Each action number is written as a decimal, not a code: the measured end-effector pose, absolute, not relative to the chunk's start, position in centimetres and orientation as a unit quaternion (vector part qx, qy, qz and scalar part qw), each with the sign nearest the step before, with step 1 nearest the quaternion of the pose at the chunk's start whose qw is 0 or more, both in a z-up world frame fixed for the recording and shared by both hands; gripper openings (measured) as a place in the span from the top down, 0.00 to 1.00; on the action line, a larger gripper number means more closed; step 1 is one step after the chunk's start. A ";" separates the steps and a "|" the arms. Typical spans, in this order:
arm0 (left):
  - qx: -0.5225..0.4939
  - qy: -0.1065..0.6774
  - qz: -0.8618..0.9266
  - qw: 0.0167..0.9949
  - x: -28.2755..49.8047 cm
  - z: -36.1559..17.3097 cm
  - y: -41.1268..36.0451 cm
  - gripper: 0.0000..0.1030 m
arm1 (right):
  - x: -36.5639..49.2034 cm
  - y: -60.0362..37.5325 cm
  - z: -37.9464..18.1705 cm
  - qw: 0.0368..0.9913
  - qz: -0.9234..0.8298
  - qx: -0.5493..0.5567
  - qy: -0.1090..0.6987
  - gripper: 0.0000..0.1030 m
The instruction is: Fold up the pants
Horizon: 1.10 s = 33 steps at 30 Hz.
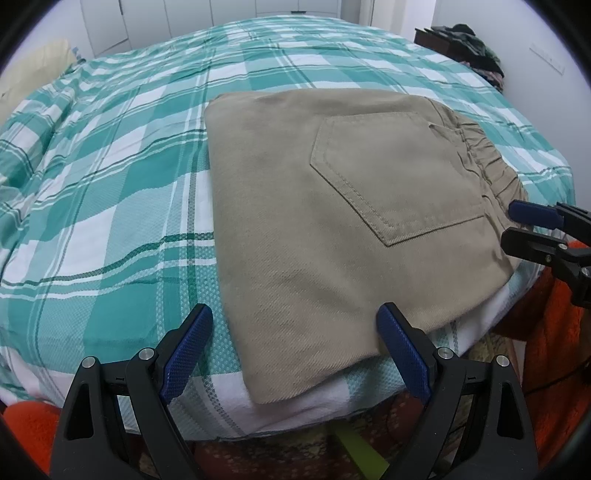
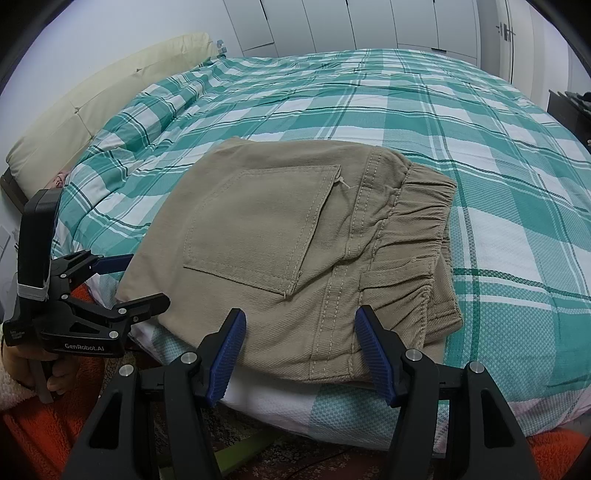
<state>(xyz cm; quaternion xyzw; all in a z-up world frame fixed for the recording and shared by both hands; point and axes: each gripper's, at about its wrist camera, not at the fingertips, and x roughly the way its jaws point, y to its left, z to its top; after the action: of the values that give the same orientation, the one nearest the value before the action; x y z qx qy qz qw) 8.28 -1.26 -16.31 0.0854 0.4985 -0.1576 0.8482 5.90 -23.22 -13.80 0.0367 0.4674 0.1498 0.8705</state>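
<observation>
we see the tan pants folded into a neat square near the edge of the checked bed cover. our left gripper is wide and empty, our right gripper half open and empty. we should pat edges flat, gently.

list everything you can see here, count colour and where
pants: 1, khaki, folded flat at the bed's near edge, back pocket up
bedspread: 1, teal and white plaid, over the whole bed
headboard: 1, cream, padded, bed's left end
cabinet doors: white, far wall
clothes heap: 1, dark, far right
left gripper: black with blue pads, open, over the pants' near left corner
right gripper: same colours, open, at the waistband end
</observation>
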 end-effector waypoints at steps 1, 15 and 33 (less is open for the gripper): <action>0.085 0.498 -0.157 0.848 8.3 -16.3 -1.3 0.10 | 5.9 -23.2 -13.8 0.870 0.150 0.037 0.467 0.40; 0.086 0.498 -0.157 0.848 8.1 -16.4 -1.3 0.10 | 5.8 -23.0 -13.8 0.871 0.151 0.029 0.467 0.36; 0.088 0.498 -0.157 0.849 8.0 -16.4 -1.4 0.10 | 5.8 -23.1 -13.9 0.871 0.153 0.035 0.466 0.36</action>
<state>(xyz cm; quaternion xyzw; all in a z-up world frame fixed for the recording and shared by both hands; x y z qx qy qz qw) 8.02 -1.37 -16.44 0.0880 0.4976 -0.1570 0.8485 5.83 -23.05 -13.85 0.0347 0.4660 0.1529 0.8708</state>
